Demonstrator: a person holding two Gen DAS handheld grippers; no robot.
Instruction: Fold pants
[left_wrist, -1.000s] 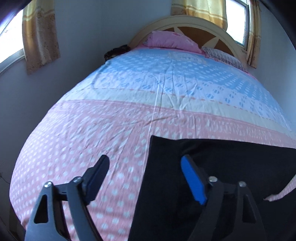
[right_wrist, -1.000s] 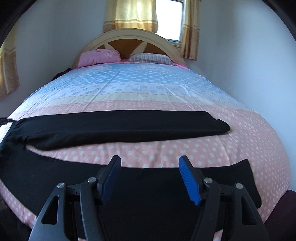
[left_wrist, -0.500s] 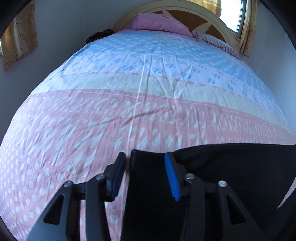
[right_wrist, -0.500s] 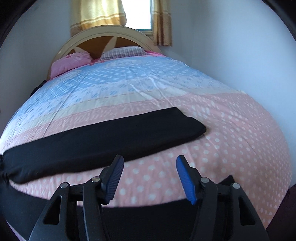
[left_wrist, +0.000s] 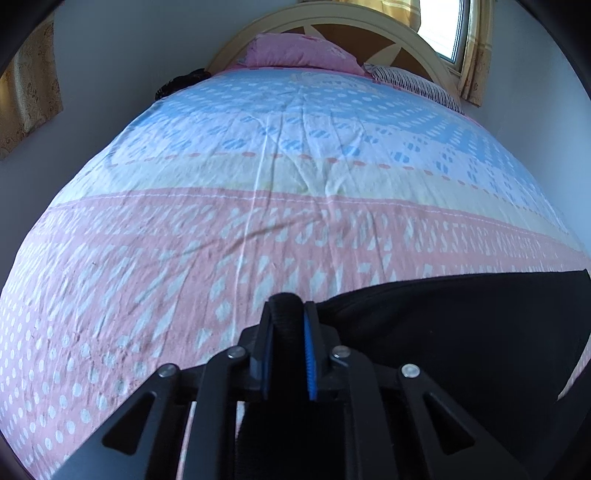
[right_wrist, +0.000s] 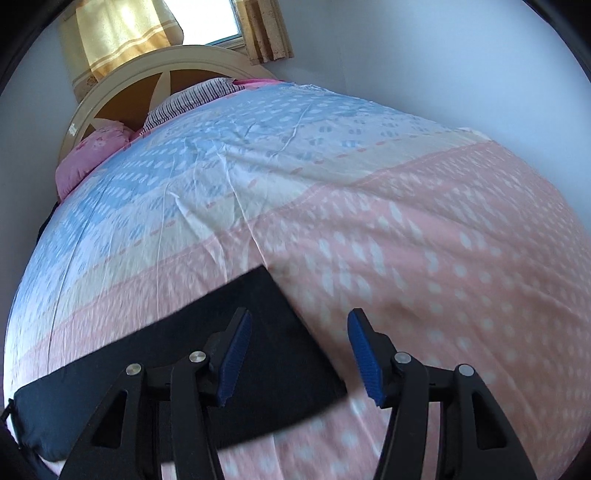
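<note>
My left gripper (left_wrist: 287, 332) is closing on the pants (left_wrist: 461, 332) edge for folding; my right gripper (right_wrist: 299, 354), empty, is narrowing over their far end.

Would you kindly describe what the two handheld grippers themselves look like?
The left gripper and right gripper match: black angular linkage arms with triangular cut-outs and silver pivot screws, each ending in two black fingers faced with ribbed blue pads. No cables, markings or sleeves show.
</note>
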